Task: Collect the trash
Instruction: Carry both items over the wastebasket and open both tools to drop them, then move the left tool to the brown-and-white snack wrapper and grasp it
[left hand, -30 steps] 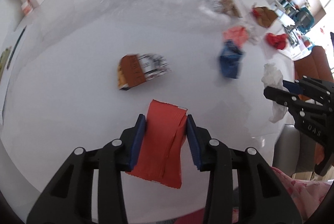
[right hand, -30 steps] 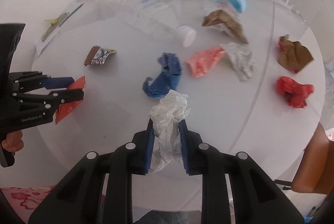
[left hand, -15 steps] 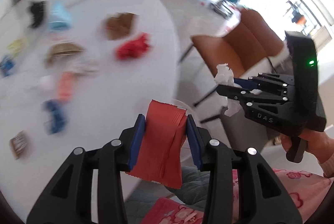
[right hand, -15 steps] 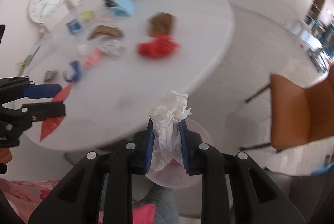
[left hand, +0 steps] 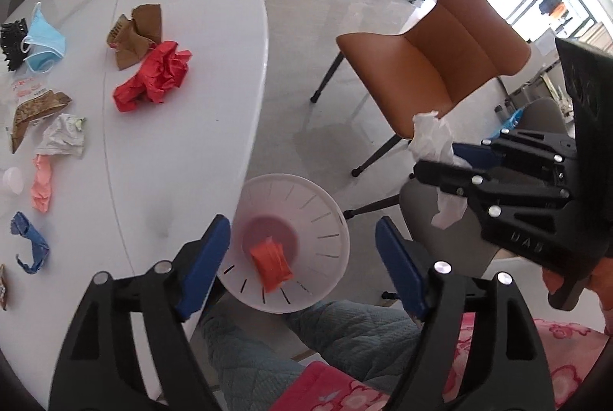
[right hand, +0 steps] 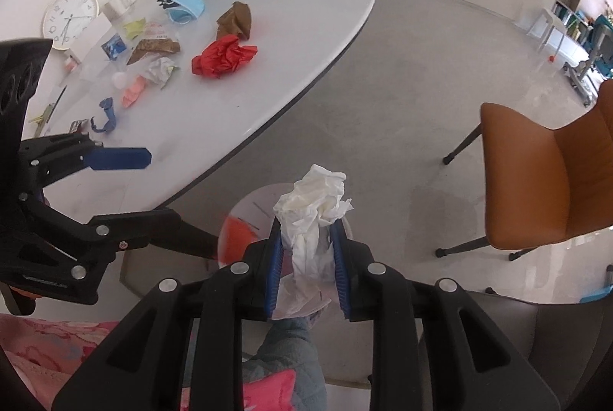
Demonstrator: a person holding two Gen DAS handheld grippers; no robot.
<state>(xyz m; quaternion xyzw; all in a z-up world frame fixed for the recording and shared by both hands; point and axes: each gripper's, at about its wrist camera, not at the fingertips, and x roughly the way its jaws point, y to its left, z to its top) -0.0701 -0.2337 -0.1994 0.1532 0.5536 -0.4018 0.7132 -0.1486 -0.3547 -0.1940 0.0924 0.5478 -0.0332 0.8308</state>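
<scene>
my left gripper [left hand: 302,263] hangs over the white bin [left hand: 325,219] beside the table [left hand: 184,127], its blue pads spread wide with nothing between them. down in the bottom of that bin lies the orange-red wrapper [left hand: 271,267], loose and apart from my fingers. my right gripper [right hand: 308,267] is clamped on the white tissue [right hand: 312,207], the crumpled wad bulging above the pads and a tail trailing below; in the left wrist view the same tissue [left hand: 435,146] shows pinched at the tip of that gripper, off to the right of the bin and above its rim level as far as i can judge. from the right wrist view the bin [right hand: 249,207] sits just behind and under the tissue, a patch of orange-red showing through its wall. on the table the rest of the trash is spread out: a red crumpled paper [left hand: 155,77], a brown paper wad [left hand: 136,33] touching it on the far side, a light blue face mask [left hand: 44,43], a black comb-like piece [left hand: 9,41] at the far edge, a pink scrap [left hand: 42,183], a blue twisted scrap [left hand: 32,244], and a pale wrapper [left hand: 63,137]. an orange-brown chair [left hand: 440,46] stands on the floor past the bin, well apart from the table.
</scene>
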